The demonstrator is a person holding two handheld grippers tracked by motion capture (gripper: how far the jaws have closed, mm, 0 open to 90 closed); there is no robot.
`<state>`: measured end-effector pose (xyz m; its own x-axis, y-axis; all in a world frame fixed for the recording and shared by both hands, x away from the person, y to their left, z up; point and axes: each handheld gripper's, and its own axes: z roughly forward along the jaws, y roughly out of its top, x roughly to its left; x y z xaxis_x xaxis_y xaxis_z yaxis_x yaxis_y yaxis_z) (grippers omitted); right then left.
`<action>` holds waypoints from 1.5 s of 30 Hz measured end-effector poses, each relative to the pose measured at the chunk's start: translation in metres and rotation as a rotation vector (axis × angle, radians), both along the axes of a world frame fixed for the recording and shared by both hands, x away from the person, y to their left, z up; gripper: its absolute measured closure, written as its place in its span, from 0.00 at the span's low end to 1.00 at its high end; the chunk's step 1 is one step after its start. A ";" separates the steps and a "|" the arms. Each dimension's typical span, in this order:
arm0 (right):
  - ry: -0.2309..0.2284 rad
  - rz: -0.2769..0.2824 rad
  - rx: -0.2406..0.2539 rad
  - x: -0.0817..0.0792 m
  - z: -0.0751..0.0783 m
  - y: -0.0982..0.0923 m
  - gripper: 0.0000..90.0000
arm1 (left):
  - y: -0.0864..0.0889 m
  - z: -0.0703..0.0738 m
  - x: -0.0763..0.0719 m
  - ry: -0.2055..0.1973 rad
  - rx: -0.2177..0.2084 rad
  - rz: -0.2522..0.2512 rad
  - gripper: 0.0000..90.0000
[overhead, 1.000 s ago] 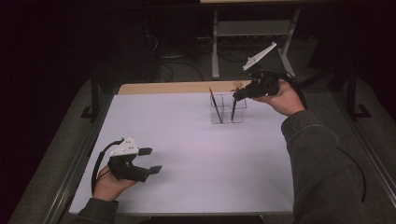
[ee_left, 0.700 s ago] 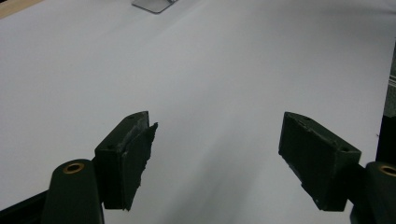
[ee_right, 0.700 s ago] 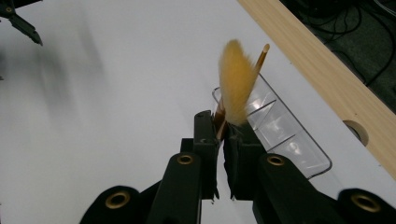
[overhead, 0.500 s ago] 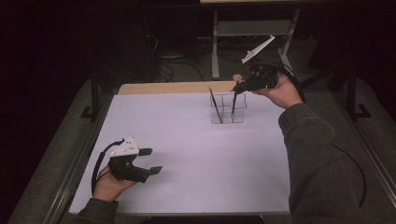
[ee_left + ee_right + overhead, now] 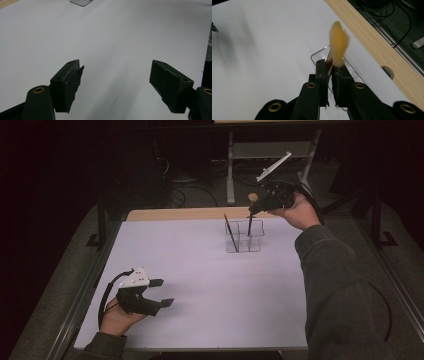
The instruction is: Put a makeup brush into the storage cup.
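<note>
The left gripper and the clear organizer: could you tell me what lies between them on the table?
Nothing: in the high view only bare white tabletop stretches from the left gripper to the organizer.

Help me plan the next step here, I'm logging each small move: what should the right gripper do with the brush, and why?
Probably lower it straight down. The right gripper is shut on the makeup brush, tuft up, its dark handle reaching into the clear organizer near the table's far edge. Another thin brush already leans in a neighbouring compartment, so releasing only once the handle rests low seems safest.
</note>
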<state>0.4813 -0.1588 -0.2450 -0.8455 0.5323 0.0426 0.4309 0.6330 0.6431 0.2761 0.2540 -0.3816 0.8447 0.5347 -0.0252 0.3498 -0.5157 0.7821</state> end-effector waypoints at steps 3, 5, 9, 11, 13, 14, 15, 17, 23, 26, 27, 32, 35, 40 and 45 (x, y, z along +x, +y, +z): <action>-0.007 -0.006 0.002 0.004 0.002 0.002 0.92 | 0.000 0.000 0.000 0.009 -0.004 0.004 0.27; -0.012 -0.009 0.000 0.006 0.002 0.003 0.92 | -0.001 0.000 -0.001 0.007 -0.007 0.005 0.27; -0.008 -0.017 0.001 0.011 0.000 0.005 0.92 | 0.000 0.000 -0.001 0.000 -0.004 0.000 0.27; -0.004 -0.020 -0.004 0.014 -0.002 0.007 0.92 | 0.001 0.000 -0.001 0.003 -0.008 0.002 0.27; 0.002 -0.026 -0.006 0.016 -0.004 0.007 0.92 | 0.001 0.000 -0.001 0.004 0.001 0.004 0.27; 0.002 -0.028 -0.005 0.017 -0.005 0.007 0.92 | 0.001 -0.001 -0.001 0.005 0.004 0.003 0.27; 0.008 -0.032 -0.002 0.018 -0.005 0.007 0.92 | 0.001 -0.001 -0.001 0.005 0.005 0.003 0.27; 0.005 -0.033 0.000 0.020 -0.007 0.006 0.92 | 0.002 -0.001 -0.001 0.005 0.004 0.003 0.27; 0.017 -0.047 -0.022 0.022 -0.012 0.008 0.92 | 0.001 -0.001 -0.001 0.003 0.003 0.003 0.27; 0.014 -0.038 -0.033 0.023 -0.015 0.009 0.92 | 0.001 -0.002 0.000 0.005 0.008 0.002 0.27; 0.013 -0.038 -0.033 0.023 -0.015 0.010 0.92 | 0.001 -0.002 0.000 0.007 0.006 0.004 0.27; 0.012 -0.044 -0.030 0.023 -0.019 0.009 0.92 | 0.001 -0.001 -0.001 0.004 -0.004 -0.001 0.27; 0.015 -0.049 -0.027 0.024 -0.021 0.008 0.92 | 0.001 0.000 -0.001 -0.001 -0.006 -0.006 0.27; 0.018 -0.054 -0.023 0.023 -0.025 0.007 0.92 | 0.000 0.000 -0.002 0.004 -0.009 -0.003 0.27; 0.030 -0.062 -0.027 0.023 -0.030 0.006 0.92 | 0.001 -0.001 -0.002 0.010 -0.005 0.004 0.27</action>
<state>0.5043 -0.1524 -0.2750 -0.8092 0.5852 0.0521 0.4889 0.6216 0.6120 0.2745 0.2553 -0.3823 0.8423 0.5378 -0.0363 0.3597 -0.5107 0.7809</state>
